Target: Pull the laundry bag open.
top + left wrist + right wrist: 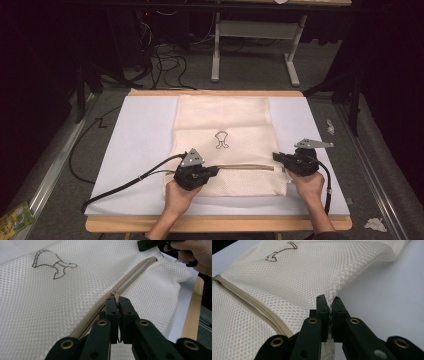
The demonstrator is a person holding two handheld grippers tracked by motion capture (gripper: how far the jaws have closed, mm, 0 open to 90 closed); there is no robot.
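— On the white board (140, 150) lies one cream mesh laundry bag (225, 125). Where are the grippers?

— Left gripper (117, 301) has its jaws closed on the tan zipper pull (115, 293), at the zipper's left end. Right gripper (330, 302) pinches a fold of mesh at the bag's right edge, jaws nearly together.

— And the tan zipper (245, 167)?

— One, running left to right across the bag's near part, partly open towards the right. The bag's long axis runs away from the person.

A wooden table (215, 223) carries a white sheet (135, 150); a cream mesh bag (225, 120) lies on it.
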